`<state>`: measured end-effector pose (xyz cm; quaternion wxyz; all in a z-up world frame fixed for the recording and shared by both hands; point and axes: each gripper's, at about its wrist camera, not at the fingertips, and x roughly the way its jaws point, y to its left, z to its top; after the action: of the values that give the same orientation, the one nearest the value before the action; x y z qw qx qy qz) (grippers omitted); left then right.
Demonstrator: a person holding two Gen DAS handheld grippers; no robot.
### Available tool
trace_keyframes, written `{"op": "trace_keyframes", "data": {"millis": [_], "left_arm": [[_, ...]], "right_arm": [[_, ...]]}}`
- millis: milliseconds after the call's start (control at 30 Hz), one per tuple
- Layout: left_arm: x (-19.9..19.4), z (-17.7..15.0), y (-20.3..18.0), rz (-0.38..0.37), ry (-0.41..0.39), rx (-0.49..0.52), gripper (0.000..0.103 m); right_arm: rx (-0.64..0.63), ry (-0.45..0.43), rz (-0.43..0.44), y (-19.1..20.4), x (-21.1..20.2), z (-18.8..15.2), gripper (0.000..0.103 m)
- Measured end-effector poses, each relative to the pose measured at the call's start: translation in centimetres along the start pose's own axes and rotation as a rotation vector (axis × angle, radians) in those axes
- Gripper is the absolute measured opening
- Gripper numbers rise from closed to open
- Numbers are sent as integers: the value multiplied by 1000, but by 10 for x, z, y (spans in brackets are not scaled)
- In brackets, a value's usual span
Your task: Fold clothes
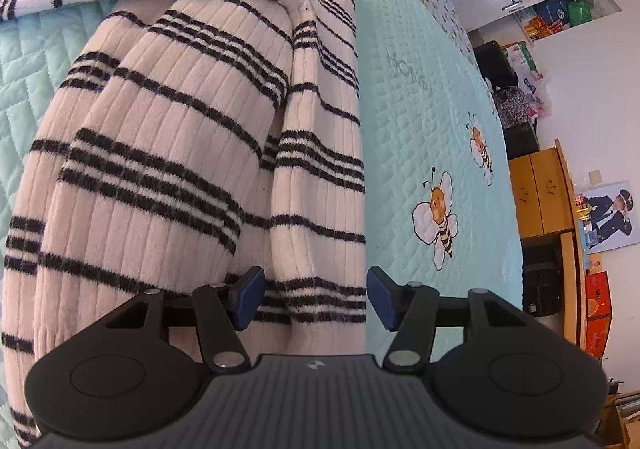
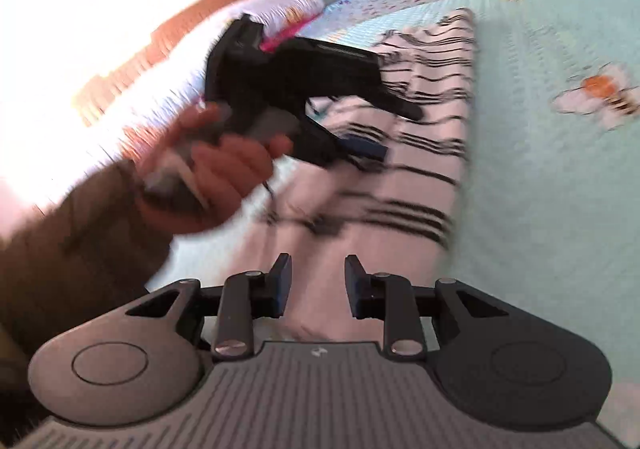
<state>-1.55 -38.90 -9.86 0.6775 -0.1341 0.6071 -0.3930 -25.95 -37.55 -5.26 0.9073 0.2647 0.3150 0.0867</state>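
While its blue-padded jaws stand apart with nothing pressed between them, the left gripper [image 1: 316, 297] hangs just over the pale pink ribbed knit garment with black stripes [image 1: 192, 153], one fold of that knit rising into the gap between the pads without being pinched. The striped garment lies rumpled in long folds on the mint-green quilted bedspread [image 1: 420, 97], which is stitched with cartoon bees [image 1: 438, 219] on the bare cloth beside the garment. Beyond the bedspread's far edge stand a wooden cabinet [image 1: 540, 193] and white shelves.

From the right wrist view, blurred throughout, the right gripper [image 2: 318, 285] also has its jaws parted and empty, above the near end of the same striped garment. Farther along the garment, a person's hand [image 2: 224, 177] in a brown sleeve [image 2: 80, 245] grasps the left gripper's handle, its black body held over the knit's middle. A wooden headboard [image 2: 180, 33] lies beyond the garment.
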Motion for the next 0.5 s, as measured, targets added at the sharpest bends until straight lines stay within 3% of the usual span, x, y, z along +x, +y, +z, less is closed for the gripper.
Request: {"op": "trace_keyframes", "data": {"millis": [100,133,200,233,500], "left_arm": [[1,2,-2,2,18,36,59],[1,3,-3,3,18,46,59],[0,3,-4,10,4,63,59],[-1,3,-3,16,-8,67,59],[4,16,6,-2,-66,8,59]], "right_arm": [[58,109,-58,-16,29,-9,28],[99,120,-52,-25,31,-14,15],[200,114,-11,-48,27,-25,11],[222,113,-3,-52,26,-27,0],[284,110,30,-68,18,-32,0]]}}
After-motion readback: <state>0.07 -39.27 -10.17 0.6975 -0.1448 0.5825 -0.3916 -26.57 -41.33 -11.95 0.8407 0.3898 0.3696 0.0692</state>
